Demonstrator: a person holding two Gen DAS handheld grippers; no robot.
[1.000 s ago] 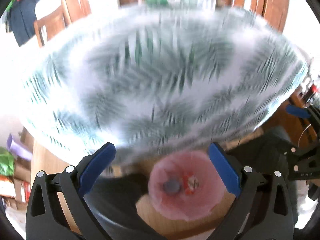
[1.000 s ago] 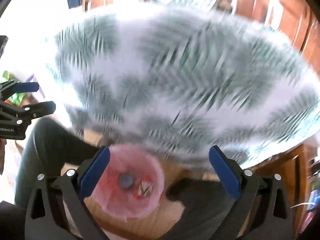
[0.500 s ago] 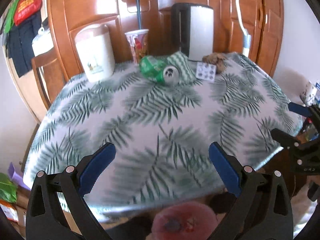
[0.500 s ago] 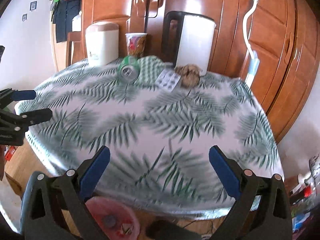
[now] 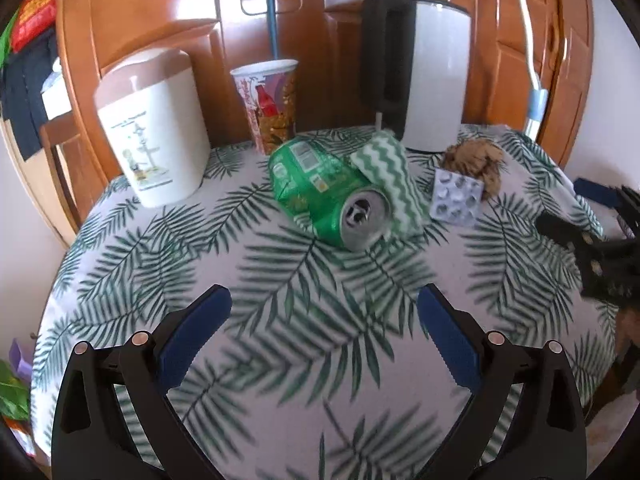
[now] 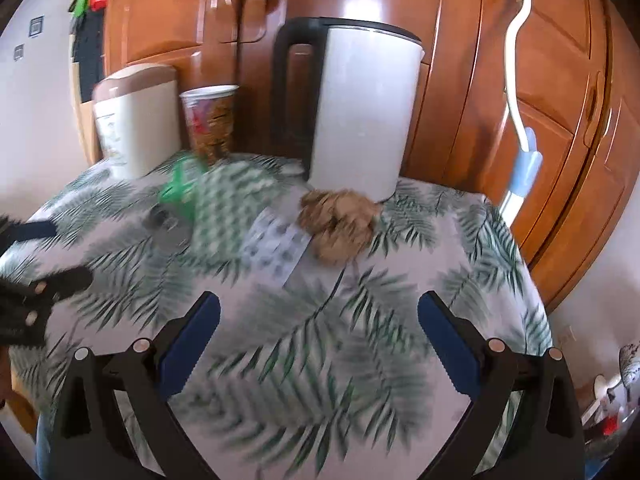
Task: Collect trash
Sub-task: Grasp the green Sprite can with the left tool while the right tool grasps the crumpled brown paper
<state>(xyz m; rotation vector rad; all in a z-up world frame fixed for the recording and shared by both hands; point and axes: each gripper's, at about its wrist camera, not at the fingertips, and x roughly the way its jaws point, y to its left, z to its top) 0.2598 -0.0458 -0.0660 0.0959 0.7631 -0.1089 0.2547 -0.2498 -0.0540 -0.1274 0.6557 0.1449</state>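
A crushed green can [image 5: 328, 192] lies on its side on the leaf-print tablecloth [image 5: 280, 280], opening toward me. Beside it lie a green zigzag cloth [image 5: 390, 172], an empty pill blister pack [image 5: 456, 198] and a crumpled brown paper ball [image 5: 476, 158]. My left gripper [image 5: 324, 312] is open and empty, short of the can. My right gripper [image 6: 318, 316] is open and empty, short of the blister pack [image 6: 276, 248] and the paper ball [image 6: 340, 220]. The can [image 6: 178, 190] is blurred in the right wrist view.
A white lidded bin [image 5: 154, 128], a printed paper cup [image 5: 270, 104] and a white kettle [image 5: 428, 68] stand along the back edge against wooden cabinet doors [image 6: 552, 80]. The right gripper shows at the right edge of the left wrist view [image 5: 592, 248].
Both grippers have risen from under the table edge, away from a pink bag-lined bin on the floor, and moved forward over the table toward the trash items.
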